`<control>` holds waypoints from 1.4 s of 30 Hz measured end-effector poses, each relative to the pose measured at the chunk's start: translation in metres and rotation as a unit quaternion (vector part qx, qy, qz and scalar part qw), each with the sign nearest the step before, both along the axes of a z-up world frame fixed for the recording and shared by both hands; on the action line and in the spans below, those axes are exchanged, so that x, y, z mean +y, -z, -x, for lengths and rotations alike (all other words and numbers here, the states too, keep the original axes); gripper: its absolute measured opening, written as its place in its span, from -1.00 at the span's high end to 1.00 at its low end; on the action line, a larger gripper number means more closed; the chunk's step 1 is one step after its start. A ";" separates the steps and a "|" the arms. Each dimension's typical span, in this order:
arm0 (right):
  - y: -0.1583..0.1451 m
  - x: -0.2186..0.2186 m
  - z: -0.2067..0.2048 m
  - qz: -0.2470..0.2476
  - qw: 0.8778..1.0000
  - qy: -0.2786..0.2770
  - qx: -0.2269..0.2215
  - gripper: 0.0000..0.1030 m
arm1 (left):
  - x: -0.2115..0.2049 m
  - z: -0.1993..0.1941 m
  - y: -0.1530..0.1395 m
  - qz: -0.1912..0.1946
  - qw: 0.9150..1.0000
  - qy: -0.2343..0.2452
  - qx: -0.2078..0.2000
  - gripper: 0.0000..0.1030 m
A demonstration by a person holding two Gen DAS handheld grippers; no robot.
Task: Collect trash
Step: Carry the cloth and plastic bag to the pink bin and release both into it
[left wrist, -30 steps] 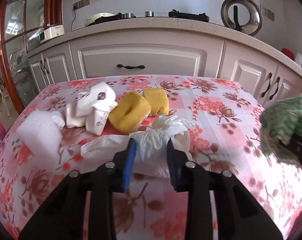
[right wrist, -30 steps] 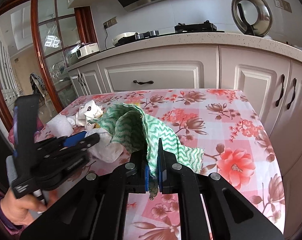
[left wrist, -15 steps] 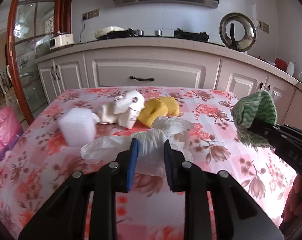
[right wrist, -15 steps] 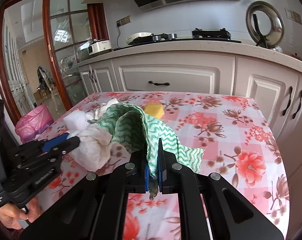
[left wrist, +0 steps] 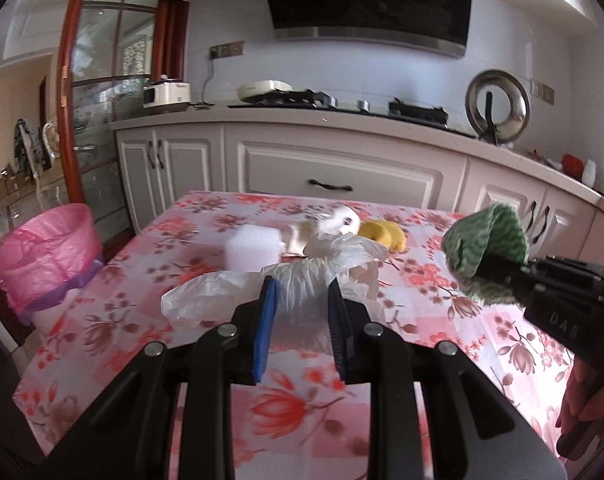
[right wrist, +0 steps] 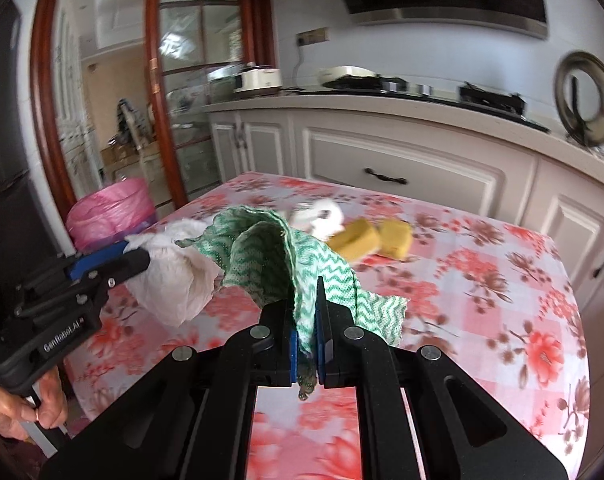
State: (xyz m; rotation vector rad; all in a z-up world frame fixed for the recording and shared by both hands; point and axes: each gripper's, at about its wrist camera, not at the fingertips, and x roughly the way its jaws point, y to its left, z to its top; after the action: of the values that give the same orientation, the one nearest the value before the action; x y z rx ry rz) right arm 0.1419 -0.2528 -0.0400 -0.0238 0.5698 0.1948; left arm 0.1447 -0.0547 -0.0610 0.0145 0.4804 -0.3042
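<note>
Both of your loads are now off the table and travelling. A second ago your left gripper (left wrist: 300,312) still had the white bag (left wrist: 302,280) down among the pile; now the bag hangs free, bunched between the closed blue pads, and the right view shows it as a white wad (right wrist: 174,280) in the air above the cloth-covered table (right wrist: 502,280). Your right gripper (right wrist: 305,344) is clamped tight on the green cloth (right wrist: 286,256), as it was before, and it too has lifted and pulled back from the pile.

The pink-lined bin (left wrist: 48,256) has come into view on the floor just off the table's left edge, well apart from both grippers. That looks like your drop point, so this is the carry leg.

3 things remain on the table: the 2 yellow sponges (right wrist: 370,238), the paper roll (left wrist: 342,220) and the white block (left wrist: 252,248). Expect at least 1 more trip.
</note>
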 end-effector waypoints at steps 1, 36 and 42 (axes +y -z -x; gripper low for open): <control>-0.001 0.006 0.000 0.000 1.000 -0.006 0.000 0.84 | 0.006 0.001 -0.002 0.002 1.000 -0.002 -0.001 0.52; -0.017 0.250 -0.129 -0.013 0.969 -0.245 0.030 0.84 | 0.244 -0.037 -0.020 0.001 0.972 -0.234 0.001 0.52; -0.023 0.299 -0.173 -0.025 0.960 -0.276 0.039 0.84 | 0.286 -0.068 -0.043 -0.010 0.965 -0.262 -0.017 0.52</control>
State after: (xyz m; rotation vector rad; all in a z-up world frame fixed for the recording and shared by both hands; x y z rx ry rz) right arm 0.3148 0.0459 -0.0168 -0.1283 0.6279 0.7570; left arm 0.2123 0.2310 -0.0182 -0.0878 0.4368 0.2205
